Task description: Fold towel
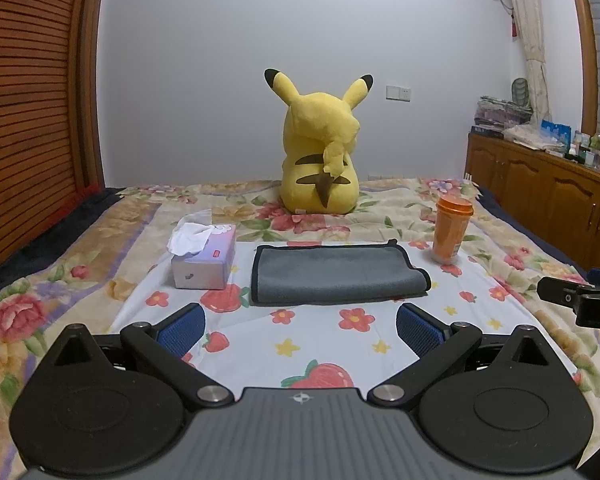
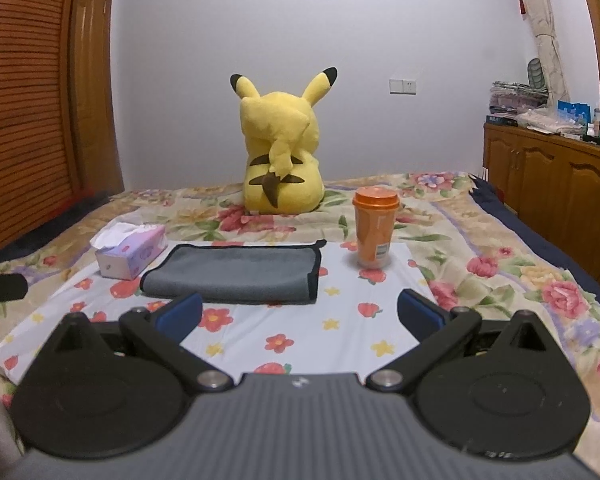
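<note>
Tissue box (image 1: 204,258): lilac, a white tissue sticking out of the top; just left of the towel, not touching it.
Towel (image 1: 336,274): grey with a black hem, folded into a flat rectangle on the white strawberry-print cloth (image 1: 324,344) that lies over the bed (image 1: 40,308). Its long axis runs left to right. The rounded fold sits at the towel's right end in the left wrist view; in the right wrist view that fold shows at the near left corner (image 2: 236,272).
Pikachu plush (image 1: 320,148): behind the towel, upright, its back and tail turned to both cameras.
Orange cup (image 1: 451,230): lidded, upright, right of the towel and apart from it.
Left gripper (image 1: 300,328): in front of the towel, released, blue fingers wide apart, nothing between them.
Right gripper (image 2: 300,318): in front of the towel and right of it, likewise released and spread wide, grasping nothing.
</note>
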A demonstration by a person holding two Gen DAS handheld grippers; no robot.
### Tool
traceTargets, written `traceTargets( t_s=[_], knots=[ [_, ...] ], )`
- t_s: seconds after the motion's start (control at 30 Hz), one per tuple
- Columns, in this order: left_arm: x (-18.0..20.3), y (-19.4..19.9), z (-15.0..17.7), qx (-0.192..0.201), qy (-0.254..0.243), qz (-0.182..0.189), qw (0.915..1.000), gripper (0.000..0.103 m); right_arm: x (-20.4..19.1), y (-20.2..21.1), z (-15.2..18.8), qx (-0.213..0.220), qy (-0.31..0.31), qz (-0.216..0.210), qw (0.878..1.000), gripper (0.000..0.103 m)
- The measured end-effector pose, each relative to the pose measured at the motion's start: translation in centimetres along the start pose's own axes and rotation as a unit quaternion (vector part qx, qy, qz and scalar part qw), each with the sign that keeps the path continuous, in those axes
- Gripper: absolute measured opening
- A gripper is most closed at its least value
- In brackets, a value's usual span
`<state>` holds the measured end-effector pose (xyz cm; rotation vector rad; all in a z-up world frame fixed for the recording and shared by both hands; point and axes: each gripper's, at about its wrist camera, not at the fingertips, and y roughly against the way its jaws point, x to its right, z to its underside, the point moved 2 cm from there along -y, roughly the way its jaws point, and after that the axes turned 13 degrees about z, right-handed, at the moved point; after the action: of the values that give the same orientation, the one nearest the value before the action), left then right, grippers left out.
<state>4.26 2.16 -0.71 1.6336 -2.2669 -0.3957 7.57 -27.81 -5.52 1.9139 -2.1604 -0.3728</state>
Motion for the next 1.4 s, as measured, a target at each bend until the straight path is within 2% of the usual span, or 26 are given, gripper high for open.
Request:
traceTargets(
  t_s=[1.4],
  knots=[
    [-0.13, -0.16, 0.24, -0.004, -0.003, -0.001, 1.0000, 0.103, -0.11, 0.06, 0.03, 0.001, 0.001, 0.000, 1.000, 0.103]
  ],
)
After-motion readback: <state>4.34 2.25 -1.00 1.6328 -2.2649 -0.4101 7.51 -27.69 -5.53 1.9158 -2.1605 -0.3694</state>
